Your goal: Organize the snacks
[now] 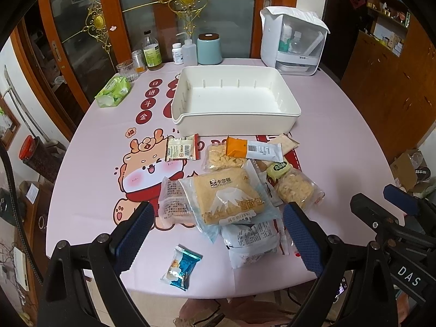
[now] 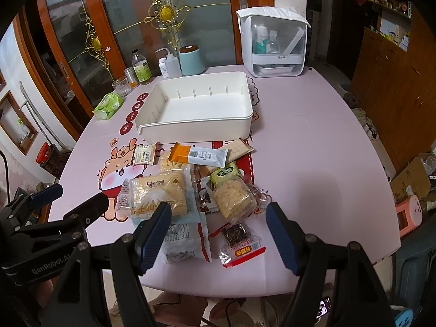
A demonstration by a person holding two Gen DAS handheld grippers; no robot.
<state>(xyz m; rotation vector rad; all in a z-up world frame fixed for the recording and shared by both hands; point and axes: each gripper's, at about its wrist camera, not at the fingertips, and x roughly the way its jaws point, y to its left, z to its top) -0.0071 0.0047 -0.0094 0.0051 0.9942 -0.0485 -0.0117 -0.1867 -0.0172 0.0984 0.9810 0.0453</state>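
Here, tongs: we hold the left gripper [image 1: 216, 230] and right gripper [image 2: 219, 233] released, grasping nothing, above the near snacks.
Snacks [image 1: 229, 199]: piled near us.
Bin [image 1: 288, 117]: beyond them.

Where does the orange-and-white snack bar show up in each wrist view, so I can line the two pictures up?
Left wrist: the orange-and-white snack bar lies right of centre, just in front of the white bin's near wall, over a pale puffed-snack bag.
Right wrist: the bar lies slightly left of centre, again just in front of the bin.
Shared landmark: the empty white bin behind the snack pile.
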